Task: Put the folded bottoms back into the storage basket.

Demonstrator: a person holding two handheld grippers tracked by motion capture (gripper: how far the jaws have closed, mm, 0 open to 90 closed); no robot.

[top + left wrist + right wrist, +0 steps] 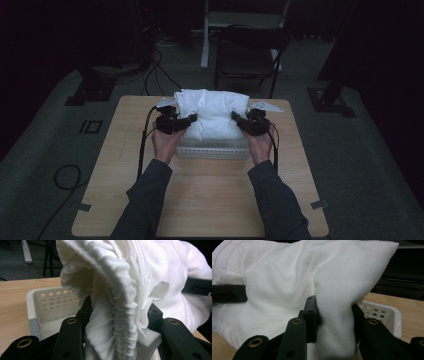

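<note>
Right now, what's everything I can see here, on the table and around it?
pillow: one, white, soft, held over the basket at the table's far middle
basket: one, white, perforated walls, on the table under the pillow
table: one, light wood, centre
chair: one, dark, folding, on the floor behind the table
cables: several, black, on the floor at far left
left gripper: one, black, shut on the pillow's left side
right gripper: one, black, shut on the pillow's right side
sleeves: two, dark grey, bottom
</note>
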